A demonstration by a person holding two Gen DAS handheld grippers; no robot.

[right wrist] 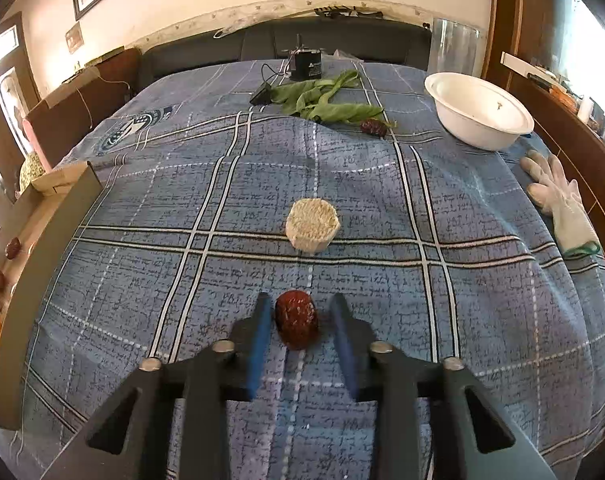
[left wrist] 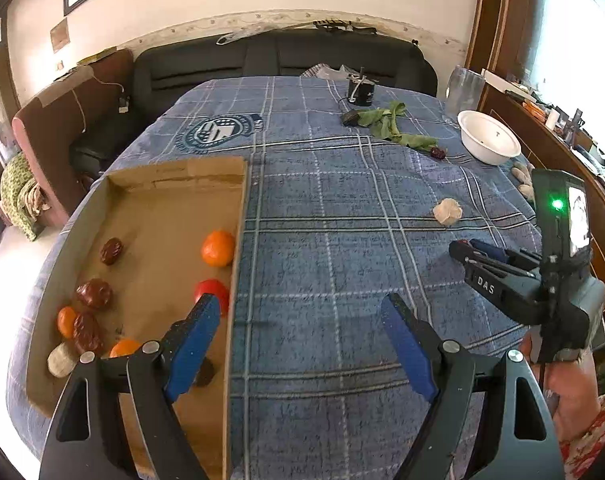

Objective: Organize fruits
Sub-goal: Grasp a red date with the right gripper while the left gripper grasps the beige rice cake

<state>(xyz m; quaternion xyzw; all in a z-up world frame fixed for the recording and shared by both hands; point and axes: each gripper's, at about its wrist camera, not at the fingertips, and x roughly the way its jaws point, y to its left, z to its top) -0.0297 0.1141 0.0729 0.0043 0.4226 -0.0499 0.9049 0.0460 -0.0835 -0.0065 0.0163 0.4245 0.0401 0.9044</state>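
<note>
A shallow cardboard tray (left wrist: 174,176) lies on the left of the blue plaid cloth. It holds an orange (left wrist: 218,248), a red fruit (left wrist: 211,290), several brown dates (left wrist: 111,251) and smaller oranges. My left gripper (left wrist: 300,312) is open and empty, its left finger over the tray's right wall. My right gripper (right wrist: 300,312) is open around a brown date (right wrist: 297,323) on the cloth, with a gap on each side. The right gripper also shows in the left wrist view (left wrist: 462,250). Another date (right wrist: 374,126) lies by the green leaves.
A pale round cake-like piece (right wrist: 312,223) lies just beyond the date. Green leaves (right wrist: 326,100), a black device (right wrist: 305,65), a white bowl (right wrist: 478,114), a glass jar (right wrist: 454,46) and white gloves (right wrist: 562,200) sit farther off. A dark sofa stands behind.
</note>
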